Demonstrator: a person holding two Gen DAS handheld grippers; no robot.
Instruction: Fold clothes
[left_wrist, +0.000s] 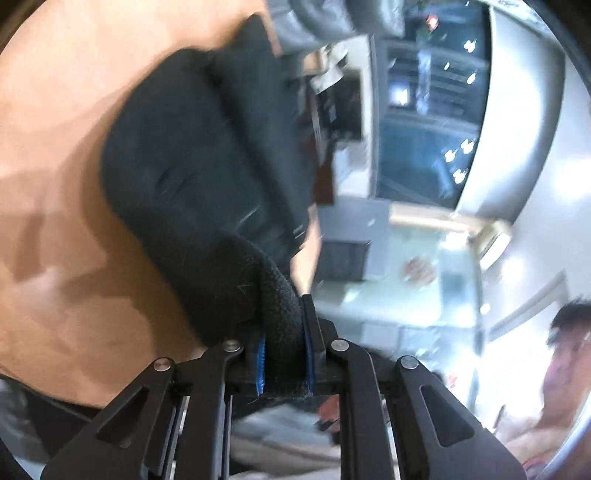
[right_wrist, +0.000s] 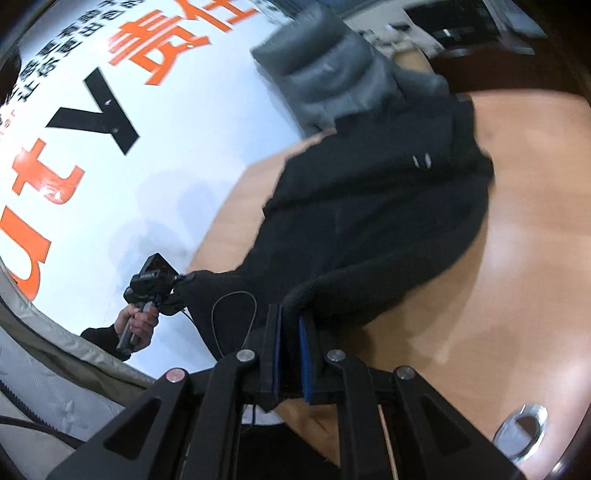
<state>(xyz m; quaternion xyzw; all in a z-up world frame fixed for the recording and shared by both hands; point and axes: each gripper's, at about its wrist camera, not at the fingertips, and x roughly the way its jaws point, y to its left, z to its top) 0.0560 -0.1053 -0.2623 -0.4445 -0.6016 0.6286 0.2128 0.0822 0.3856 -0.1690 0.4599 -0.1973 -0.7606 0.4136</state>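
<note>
A black fleece garment (left_wrist: 192, 162) hangs lifted over a wooden table (left_wrist: 55, 258). My left gripper (left_wrist: 284, 332) is shut on a thick rolled edge of it, cloth bulging between the blue pads. In the right wrist view the same garment (right_wrist: 369, 221) drapes down onto the table (right_wrist: 517, 258). My right gripper (right_wrist: 290, 343) is shut on another edge of it. The left gripper (right_wrist: 155, 280) shows there too, in a hand at the left, holding the garment's far corner stretched out.
A grey leather chair (right_wrist: 332, 74) stands behind the table. A metal cable grommet (right_wrist: 522, 435) sits in the tabletop near the right. A white wall with orange and black lettering (right_wrist: 110, 110) is at the left. A person's face (left_wrist: 565, 362) shows at the right.
</note>
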